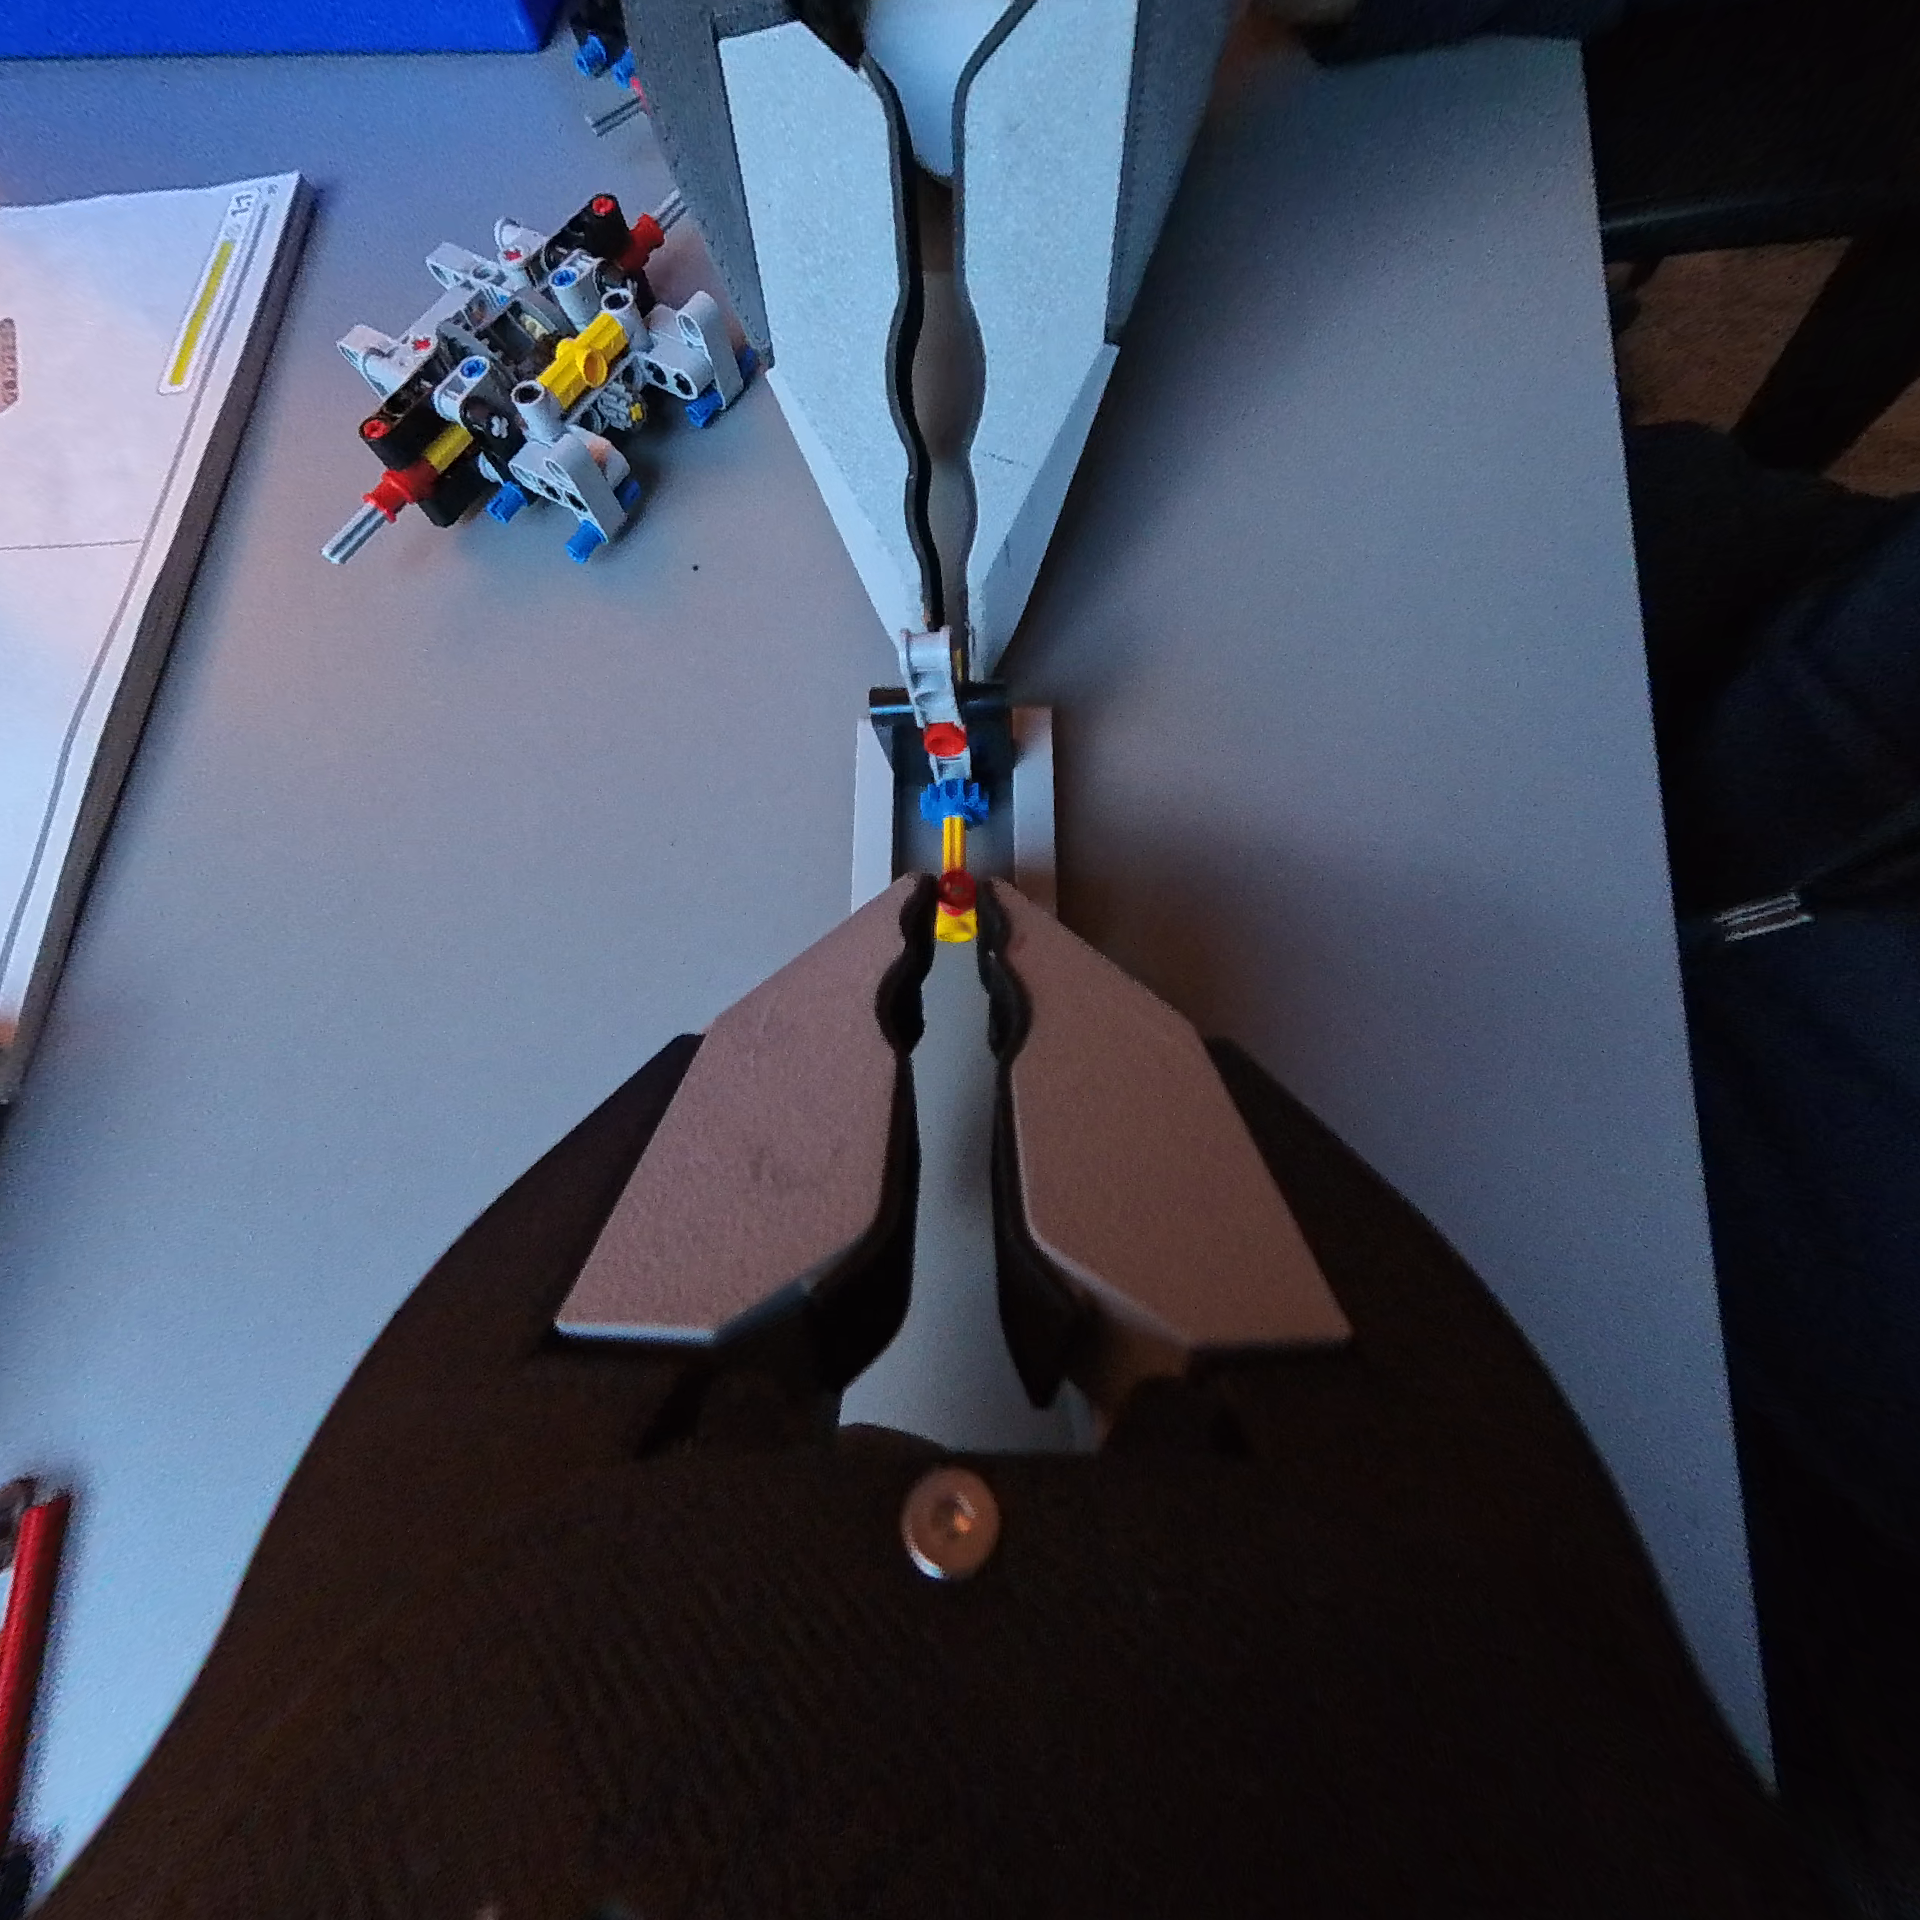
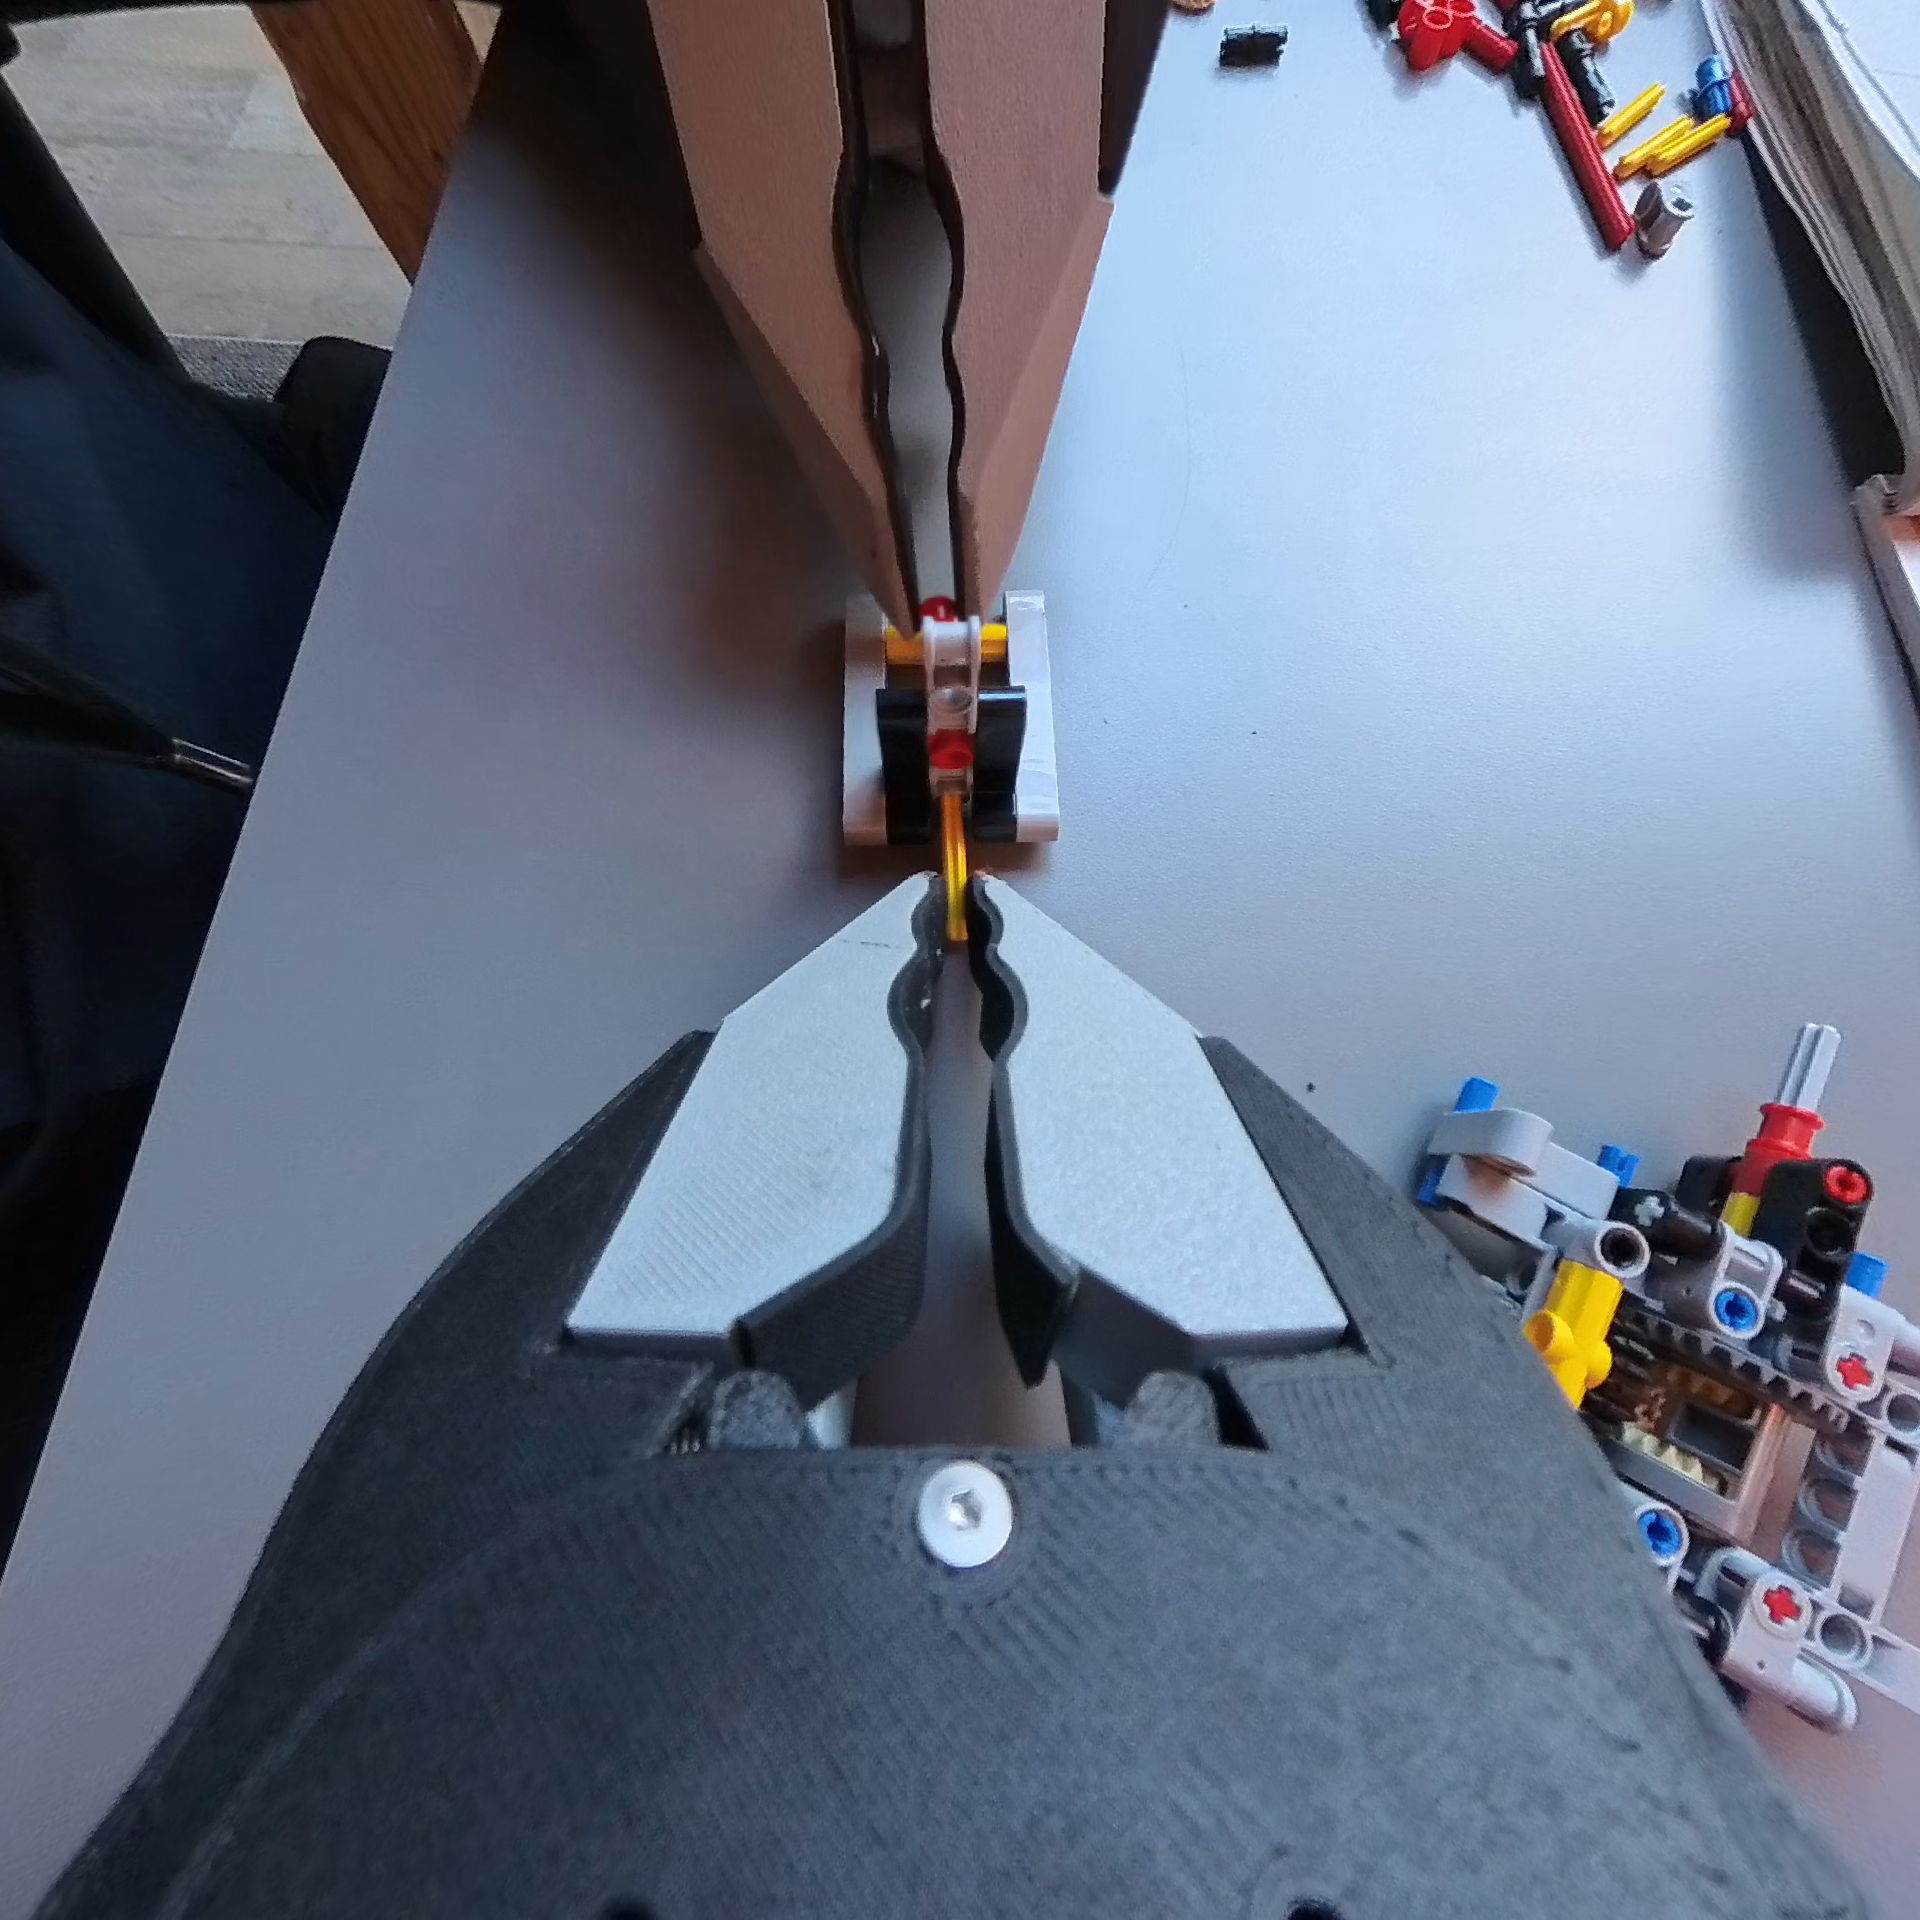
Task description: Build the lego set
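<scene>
A small toy-brick piece is held above the grey table, between the two grippers and over a small white-and-black stand; it is made up of one pale grey link, one blue gear, yellow rods and red pins. The left gripper, with tan fingers, is closed on the yellow-and-red end of the piece, both pads pressed against it; the right gripper, with grey fingers, is pinched on the thin yellow rod at the opposite end, the jaws nearly together around it.

One larger brick assembly of grey, black, yellow, red and blue parts is seen lying on the table well apart from the held piece; in the left wrist view it is shown whole, while in the right wrist view it is cut by the edge. One booklet is shown lying flat at the side in the left wrist view, as well as one red stick at the lower corner; a blue object is seen at the far table edge.

Only in the right wrist view is a scatter of loose parts shown, red, yellow, black and blue, beside a stack of paper; the blue gear is hidden there. A dark-clothed person is seen at the table's edge in both views.
</scene>
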